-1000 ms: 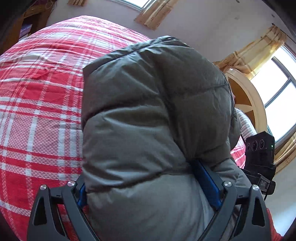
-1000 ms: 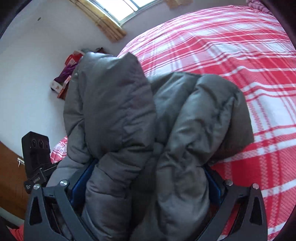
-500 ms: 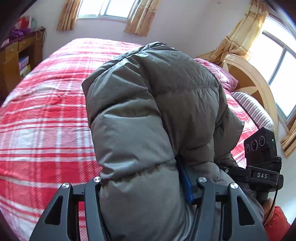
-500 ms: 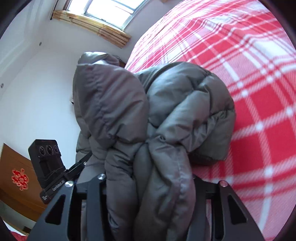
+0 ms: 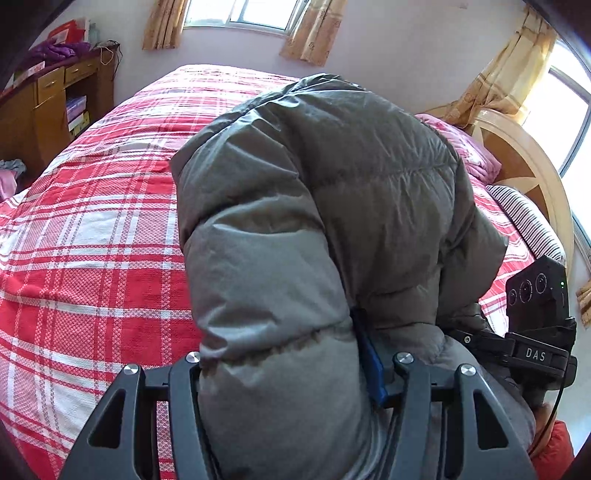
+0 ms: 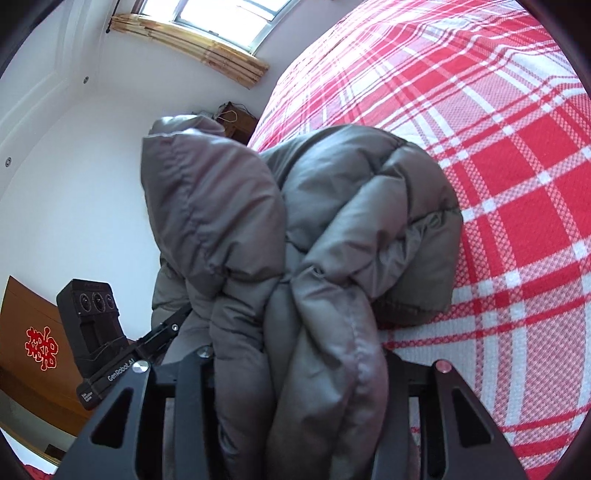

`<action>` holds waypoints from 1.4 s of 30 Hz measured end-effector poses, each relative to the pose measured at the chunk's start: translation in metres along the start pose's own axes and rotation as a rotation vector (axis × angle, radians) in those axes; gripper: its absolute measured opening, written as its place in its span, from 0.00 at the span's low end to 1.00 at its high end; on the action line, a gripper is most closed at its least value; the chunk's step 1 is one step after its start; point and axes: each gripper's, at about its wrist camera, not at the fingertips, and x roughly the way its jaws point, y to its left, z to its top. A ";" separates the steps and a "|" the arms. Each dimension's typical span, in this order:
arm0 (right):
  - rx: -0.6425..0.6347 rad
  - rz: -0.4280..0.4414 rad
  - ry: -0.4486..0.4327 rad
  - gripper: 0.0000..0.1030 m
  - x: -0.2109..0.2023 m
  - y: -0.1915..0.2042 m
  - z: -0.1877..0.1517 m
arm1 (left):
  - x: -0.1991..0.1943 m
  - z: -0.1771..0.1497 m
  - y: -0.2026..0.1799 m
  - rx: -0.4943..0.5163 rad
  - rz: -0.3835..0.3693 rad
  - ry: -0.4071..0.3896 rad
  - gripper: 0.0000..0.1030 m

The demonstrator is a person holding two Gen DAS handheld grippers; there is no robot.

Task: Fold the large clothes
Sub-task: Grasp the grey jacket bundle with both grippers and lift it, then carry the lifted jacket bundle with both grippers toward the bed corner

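Observation:
A grey puffer jacket [image 5: 332, 206] is held up over a bed with a red and white plaid cover [image 5: 92, 229]. My left gripper [image 5: 291, 369] is shut on a thick fold of the jacket; its blue pad [image 5: 369, 365] shows on the right side. My right gripper [image 6: 295, 362] is shut on another bunched part of the jacket [image 6: 295, 229], which hangs in folds above the plaid cover [image 6: 498, 184]. The other gripper's body shows in each view: the right one in the left wrist view [image 5: 535, 325], the left one in the right wrist view [image 6: 92, 325]. Most of both grippers' fingers is hidden by fabric.
A wooden desk with drawers [image 5: 48, 107] stands left of the bed. A wooden headboard [image 5: 524, 158], a pink pillow [image 5: 472, 151] and a striped pillow [image 5: 528, 218] lie at the right. Curtained windows [image 5: 240, 14] line the walls.
Both grippers have closed from wide open onto the jacket and lifted and tilted, so the room and windows have come into view.

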 end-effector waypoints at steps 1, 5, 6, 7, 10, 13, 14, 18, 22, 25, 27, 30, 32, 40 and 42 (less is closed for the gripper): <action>0.003 0.000 0.001 0.43 0.000 -0.004 0.004 | 0.001 0.000 0.002 -0.001 0.003 -0.001 0.56; 0.012 -0.001 0.003 0.43 -0.013 -0.002 -0.022 | -0.006 -0.003 -0.002 -0.001 -0.016 -0.019 0.56; 0.005 -0.002 0.005 0.43 -0.015 0.001 -0.023 | -0.011 -0.006 -0.001 -0.004 -0.022 -0.024 0.56; 0.001 0.006 0.009 0.43 -0.019 0.002 -0.025 | -0.014 -0.007 0.000 -0.006 -0.025 -0.027 0.56; 0.012 0.044 0.019 0.41 -0.035 0.020 -0.047 | -0.029 -0.011 0.009 -0.014 -0.017 -0.040 0.56; 0.039 0.119 0.032 0.40 -0.024 0.025 -0.051 | -0.049 -0.013 0.020 -0.019 0.017 -0.073 0.56; 0.038 0.137 0.038 0.39 -0.020 0.029 -0.051 | -0.057 -0.014 0.026 -0.020 0.037 -0.086 0.56; -0.018 0.205 0.089 0.37 0.007 0.064 -0.049 | -0.090 -0.015 0.058 -0.073 0.095 -0.142 0.56; -0.101 0.278 0.146 0.36 0.046 0.112 -0.042 | -0.123 -0.015 0.096 -0.128 0.185 -0.200 0.56; -0.160 0.316 0.195 0.36 0.082 0.148 -0.040 | -0.148 -0.014 0.127 -0.170 0.260 -0.241 0.56; -0.176 0.361 0.230 0.36 0.107 0.170 -0.040 | -0.167 -0.014 0.148 -0.202 0.304 -0.273 0.56; -0.212 0.437 0.282 0.36 0.144 0.206 -0.045 | -0.192 -0.014 0.177 -0.234 0.400 -0.308 0.56; -0.251 0.465 0.311 0.36 0.170 0.228 -0.048 | -0.199 -0.016 0.201 -0.257 0.467 -0.325 0.56; -0.270 0.424 0.403 0.36 0.281 0.240 -0.066 | -0.163 -0.040 0.275 -0.386 0.566 -0.258 0.56; -0.236 0.403 0.408 0.36 0.294 0.232 -0.065 | -0.155 -0.043 0.282 -0.402 0.567 -0.258 0.56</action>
